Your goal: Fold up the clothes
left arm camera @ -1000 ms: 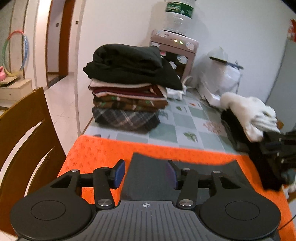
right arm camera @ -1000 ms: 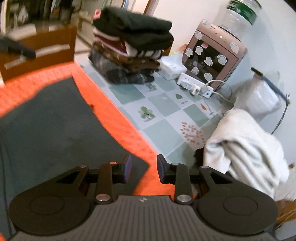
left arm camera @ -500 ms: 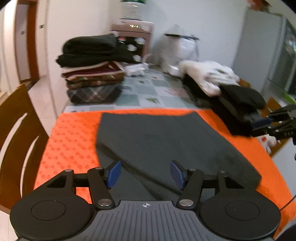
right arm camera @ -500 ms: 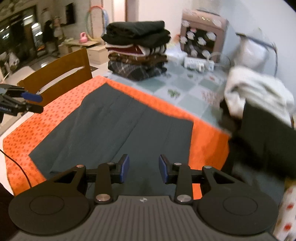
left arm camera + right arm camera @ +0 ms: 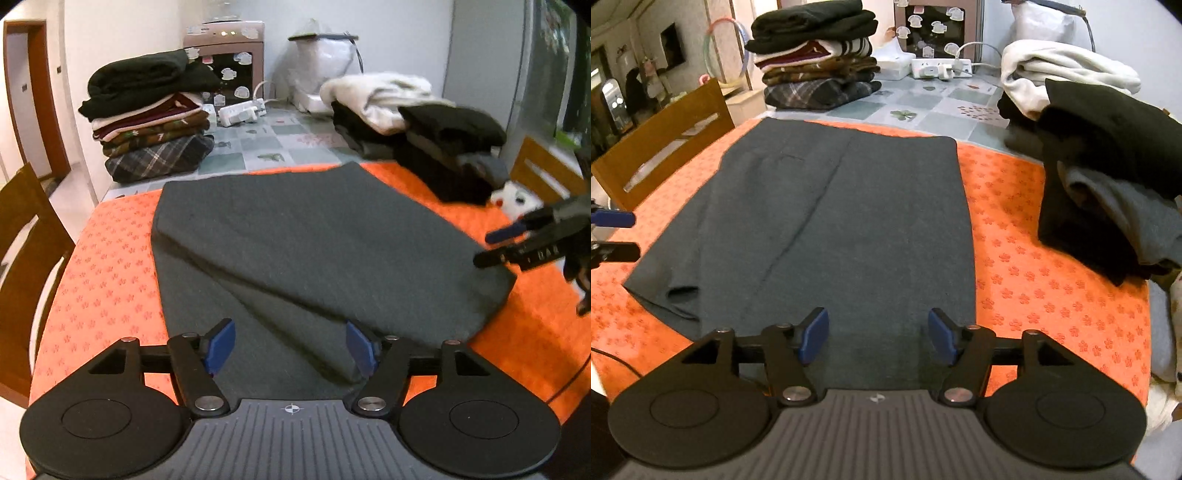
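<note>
A dark grey garment (image 5: 314,251) (image 5: 827,221) lies folded flat on the orange cloth (image 5: 107,273) (image 5: 1034,280). My left gripper (image 5: 291,345) hovers over its near left end, jaws opening, the blue pads apart with nothing pressed between them. My right gripper (image 5: 873,334) hovers over the near right end, jaws also opening, cloth below but not pinched. The right gripper (image 5: 517,242) also shows at the right edge of the left wrist view. The left gripper's fingertips (image 5: 613,219) show at the left edge of the right wrist view.
A stack of folded clothes (image 5: 147,118) (image 5: 816,55) stands at the back left. A heap of unfolded dark and white clothes (image 5: 417,122) (image 5: 1100,147) sits at the right. A power strip (image 5: 942,68) and a water dispenser (image 5: 229,55) are behind. A wooden chair (image 5: 26,258) stands left.
Both grippers pulled back toward the near edge and sank, leaving the grey garment lying flat. Both sets of jaws spread wider, the right one most.
</note>
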Demonstrator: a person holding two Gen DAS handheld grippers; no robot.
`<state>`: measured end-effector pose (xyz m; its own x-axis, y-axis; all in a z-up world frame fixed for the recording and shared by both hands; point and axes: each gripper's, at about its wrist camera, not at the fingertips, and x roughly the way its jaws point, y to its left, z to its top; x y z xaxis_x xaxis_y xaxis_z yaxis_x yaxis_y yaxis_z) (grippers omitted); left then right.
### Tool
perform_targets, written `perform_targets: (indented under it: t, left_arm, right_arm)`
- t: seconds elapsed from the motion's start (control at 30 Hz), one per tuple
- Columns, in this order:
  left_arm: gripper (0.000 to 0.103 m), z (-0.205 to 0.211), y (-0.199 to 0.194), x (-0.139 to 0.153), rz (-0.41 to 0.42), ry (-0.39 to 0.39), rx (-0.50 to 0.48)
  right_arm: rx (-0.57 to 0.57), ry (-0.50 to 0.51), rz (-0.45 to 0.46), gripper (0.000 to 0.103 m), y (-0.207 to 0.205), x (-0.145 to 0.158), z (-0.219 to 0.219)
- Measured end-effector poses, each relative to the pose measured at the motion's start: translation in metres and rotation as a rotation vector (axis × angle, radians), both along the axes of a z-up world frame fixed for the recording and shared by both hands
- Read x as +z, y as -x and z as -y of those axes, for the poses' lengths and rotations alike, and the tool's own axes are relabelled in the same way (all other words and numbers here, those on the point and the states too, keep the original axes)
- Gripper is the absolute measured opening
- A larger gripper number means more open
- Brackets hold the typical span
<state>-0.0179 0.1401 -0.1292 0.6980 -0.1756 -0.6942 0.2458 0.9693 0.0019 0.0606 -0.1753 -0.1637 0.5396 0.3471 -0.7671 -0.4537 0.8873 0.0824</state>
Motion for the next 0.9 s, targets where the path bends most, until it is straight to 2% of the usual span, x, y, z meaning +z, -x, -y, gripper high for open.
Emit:
perform_targets:
  t: [0.03,0.07,0.17,0.27,0.33,0.43,0.5,0.53,0.63,0.67,0.73,0.8,0.83,0.9]
  left_arm:
    - [0.07,0.005,0.002,-0.003,-0.002,-0.015,0.0]
    - [0.071,0.008,0.003,-0.006,-0.003,-0.02,0.004]
    - [0.072,0.018,0.002,-0.013,-0.013,-0.036,0.031]
    - [0.072,0.027,-0.002,-0.018,-0.01,-0.067,0.026]
    - [0.072,0.034,-0.006,-0.023,-0.015,-0.1,0.014]
    - [0.072,0.045,-0.015,-0.032,-0.035,-0.16,-0.008]
    - [0.072,0.053,-0.017,-0.037,-0.032,-0.207,-0.032]
    - [0.071,0.056,-0.018,-0.039,-0.022,-0.23,-0.04]
    - [0.07,0.064,-0.019,-0.044,0.01,-0.28,-0.055]
    - [0.067,0.067,-0.02,-0.045,0.018,-0.291,-0.056]
    - [0.054,0.071,-0.021,-0.049,0.033,-0.312,-0.065]
    - [0.012,0.075,-0.02,-0.054,0.033,-0.323,-0.083]
    - [0.005,0.074,-0.018,-0.054,0.039,-0.3,-0.08]
    - [0.005,0.071,-0.011,-0.048,0.082,-0.257,-0.02]
  right_arm:
    - [0.002,0.012,0.005,0.074,0.001,-0.005,-0.001]
    - [0.007,0.013,0.006,0.082,0.001,-0.009,-0.003]
    - [0.04,0.026,0.003,0.09,-0.001,-0.021,-0.007]
    - [0.048,0.101,0.033,0.103,0.004,-0.037,-0.015]
    - [0.019,0.067,0.048,0.103,0.007,-0.041,-0.01]
    - [-0.041,-0.011,-0.002,0.103,0.004,-0.046,0.002]
    - [-0.041,-0.004,-0.01,0.103,0.005,-0.043,0.003]
    - [-0.036,0.011,0.005,0.103,0.006,-0.039,0.002]
    - [-0.008,0.026,0.127,0.103,0.015,-0.026,-0.003]
    - [0.021,0.023,0.139,0.103,0.017,-0.025,-0.006]
    - [0.095,0.029,0.13,0.103,0.017,-0.025,-0.016]
    - [0.164,0.046,0.136,0.103,0.02,-0.03,-0.027]
    - [0.175,0.041,0.123,0.103,0.019,-0.032,-0.03]
    - [0.198,0.03,0.097,0.103,0.016,-0.035,-0.036]
